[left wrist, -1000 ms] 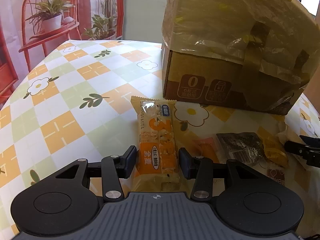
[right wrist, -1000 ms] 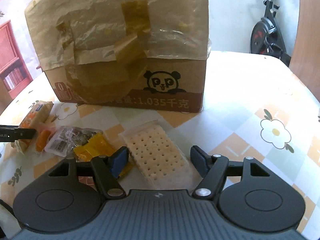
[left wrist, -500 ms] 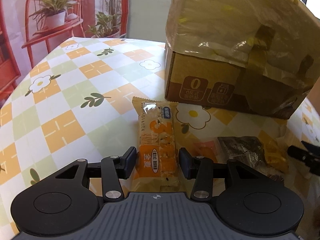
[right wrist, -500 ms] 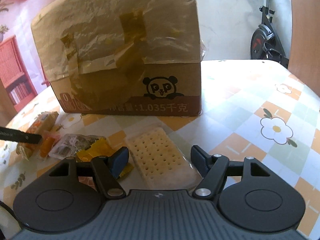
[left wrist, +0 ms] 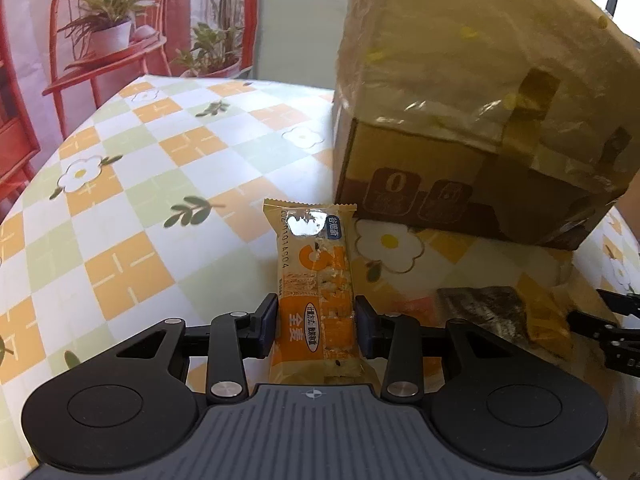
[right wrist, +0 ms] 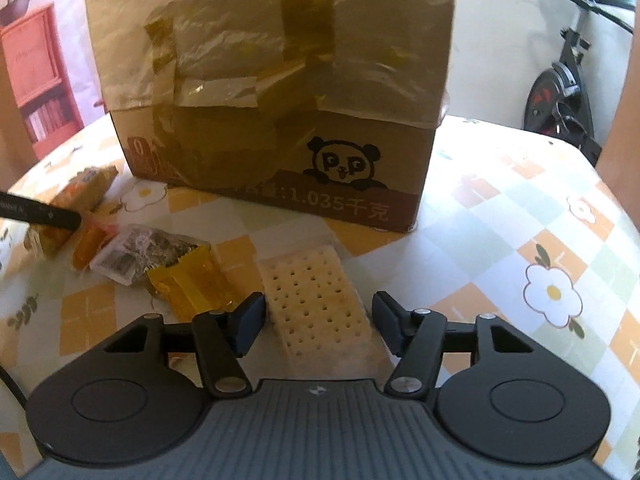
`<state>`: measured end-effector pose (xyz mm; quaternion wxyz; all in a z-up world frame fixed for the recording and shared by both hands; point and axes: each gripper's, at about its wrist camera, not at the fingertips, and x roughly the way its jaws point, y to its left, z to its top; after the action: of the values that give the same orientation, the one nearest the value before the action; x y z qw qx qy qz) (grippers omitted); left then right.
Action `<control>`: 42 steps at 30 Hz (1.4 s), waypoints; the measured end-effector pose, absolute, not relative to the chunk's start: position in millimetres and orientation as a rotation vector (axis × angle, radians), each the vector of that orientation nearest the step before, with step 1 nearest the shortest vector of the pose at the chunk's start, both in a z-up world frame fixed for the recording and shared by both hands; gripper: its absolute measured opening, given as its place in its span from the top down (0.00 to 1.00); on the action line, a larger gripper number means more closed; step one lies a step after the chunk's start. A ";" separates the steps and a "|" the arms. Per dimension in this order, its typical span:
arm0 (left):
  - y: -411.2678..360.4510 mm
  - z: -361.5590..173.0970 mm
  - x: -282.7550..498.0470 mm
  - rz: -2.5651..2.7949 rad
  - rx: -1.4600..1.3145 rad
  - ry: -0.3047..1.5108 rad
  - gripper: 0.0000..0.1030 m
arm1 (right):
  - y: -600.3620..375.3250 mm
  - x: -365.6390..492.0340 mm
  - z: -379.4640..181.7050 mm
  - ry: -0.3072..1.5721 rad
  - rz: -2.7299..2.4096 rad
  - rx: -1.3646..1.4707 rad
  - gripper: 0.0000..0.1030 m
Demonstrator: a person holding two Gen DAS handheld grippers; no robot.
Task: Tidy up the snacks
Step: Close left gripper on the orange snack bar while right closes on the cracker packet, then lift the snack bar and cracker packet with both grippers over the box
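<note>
You're mid-grasp: the left gripper (left wrist: pixel 316 322) is closing, pads touching the orange snack bar (left wrist: pixel 314 296). The right gripper (right wrist: pixel 319 322) is closing around the cracker pack (right wrist: pixel 318 312), a gap left. Next, lift both toward the box (right wrist: pixel 280 92).

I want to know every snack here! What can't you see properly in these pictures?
- Inside the cardboard box: both views, hidden by its taped plastic-covered walls.
- Near end of the cracker pack: right wrist view, behind the gripper body.
- Dark packet and yellow packets: left wrist view, labels blurred.
</note>
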<state>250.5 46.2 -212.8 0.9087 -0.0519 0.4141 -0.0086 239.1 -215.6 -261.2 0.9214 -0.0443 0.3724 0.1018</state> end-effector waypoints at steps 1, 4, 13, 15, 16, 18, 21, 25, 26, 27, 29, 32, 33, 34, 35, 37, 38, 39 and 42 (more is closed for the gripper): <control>45.4 -210.6 250.3 -0.022 -0.105 0.845 0.60 | -215.5 239.7 -261.7 0.765 0.209 -0.097 0.40; 42.8 -204.6 249.5 -0.028 -0.117 0.818 0.60 | -216.8 241.5 -261.8 0.767 0.200 -0.086 0.46; 40.6 -186.3 247.6 -0.041 -0.114 0.768 0.60 | -231.5 235.5 -249.7 0.748 0.165 0.009 0.48; 40.3 -181.0 248.9 -0.042 -0.116 0.754 0.60 | -232.1 233.4 -245.2 0.738 0.162 0.012 0.48; 40.2 -178.0 249.1 -0.043 -0.117 0.745 0.60 | -232.5 232.3 -242.5 0.731 0.161 0.015 0.48; 39.0 -172.3 248.6 -0.049 -0.116 0.724 0.60 | -232.4 230.4 -236.3 0.716 0.159 0.019 0.48; 36.9 -163.5 247.4 -0.063 -0.111 0.699 0.60 | -230.2 228.4 -225.0 0.691 0.164 0.018 0.48; 32.8 -155.0 246.1 -0.078 -0.108 0.672 0.60 | -227.0 226.9 -207.0 0.649 0.175 0.017 0.48; 33.5 -152.5 245.4 -0.081 -0.108 0.667 0.60 | -225.9 226.4 -202.3 0.639 0.179 0.017 0.48; 32.8 -150.9 244.8 -0.085 -0.107 0.662 0.60 | -224.5 225.7 -198.1 0.628 0.182 0.015 0.48; 31.6 -148.7 244.4 -0.096 -0.105 0.654 0.60 | -221.5 226.1 -190.6 0.607 0.191 0.010 0.48; 29.2 -143.2 242.5 -0.107 -0.097 0.639 0.60 | -216.6 226.7 -180.1 0.585 0.201 -0.007 0.48; 29.0 -141.1 242.6 -0.110 -0.097 0.631 0.60 | -215.7 227.5 -177.2 0.580 0.202 -0.011 0.48; 29.5 -139.1 243.0 -0.114 -0.099 0.622 0.60 | -214.8 228.4 -174.5 0.575 0.202 -0.012 0.48; 29.2 -136.5 241.6 -0.118 -0.101 0.612 0.60 | -214.2 229.0 -171.3 0.569 0.203 -0.010 0.48; 29.5 -131.4 239.7 -0.127 -0.103 0.588 0.60 | -212.7 229.6 -164.4 0.554 0.208 -0.006 0.48; 28.7 -128.6 237.9 -0.129 -0.105 0.576 0.60 | -212.4 229.7 -161.3 0.547 0.213 -0.007 0.48; 27.5 -126.7 235.5 -0.132 -0.108 0.567 0.60 | -211.1 229.3 -157.4 0.538 0.218 -0.012 0.48; 26.0 -119.4 231.3 -0.137 -0.114 0.544 0.60 | -206.9 227.5 -145.5 0.510 0.239 -0.026 0.48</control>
<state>231.3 26.0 -119.4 0.9592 -0.0563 0.2685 -0.0677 227.5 -206.9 -145.5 0.9605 -0.0129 0.2516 0.1179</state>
